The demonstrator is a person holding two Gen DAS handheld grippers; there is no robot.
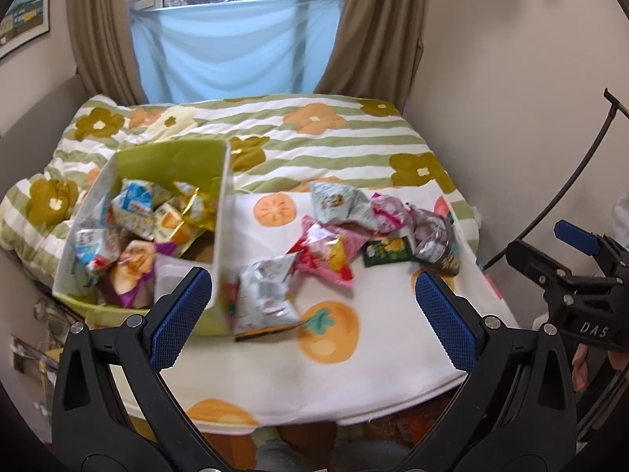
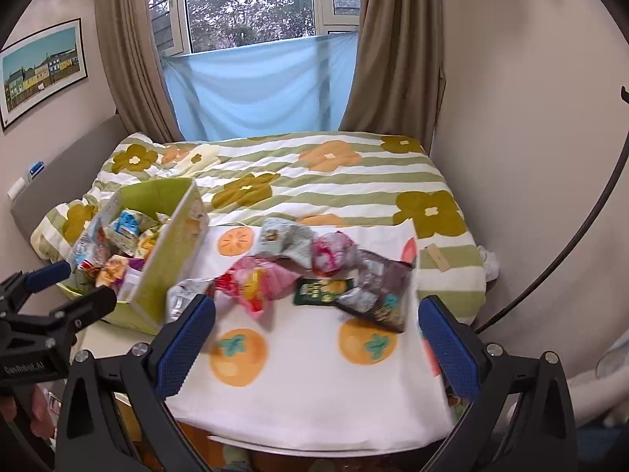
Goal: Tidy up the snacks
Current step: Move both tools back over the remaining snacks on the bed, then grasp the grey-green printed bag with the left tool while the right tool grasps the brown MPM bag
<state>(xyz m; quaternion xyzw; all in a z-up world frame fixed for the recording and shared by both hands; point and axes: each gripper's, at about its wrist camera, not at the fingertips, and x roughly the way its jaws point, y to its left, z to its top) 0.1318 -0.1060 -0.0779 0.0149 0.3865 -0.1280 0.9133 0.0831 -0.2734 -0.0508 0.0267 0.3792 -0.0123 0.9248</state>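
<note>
Several snack packets (image 2: 306, 275) beyond both open jaws, ungripped.

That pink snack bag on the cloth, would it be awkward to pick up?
The pink bag looks crinkled and puffy, so probably light and floppy. Its glossy film may slip between the fingers. Neighbouring packets touch it, so a push would likely shift them too.

A cloth (image 2: 314, 385) lay spread over the near end of the bed (image 2: 354, 192), with an open box (image 2: 165, 263) standing at its left edge and holding a heap of snack packets (image 1: 133, 228). To the right of the box, a loose row of packets (image 2: 314, 271) lay across the far part of the cloth, one packet (image 1: 267, 295) just beside the box wall. Behind the bed stood the window (image 2: 251, 4), flanked by curtains.
</note>
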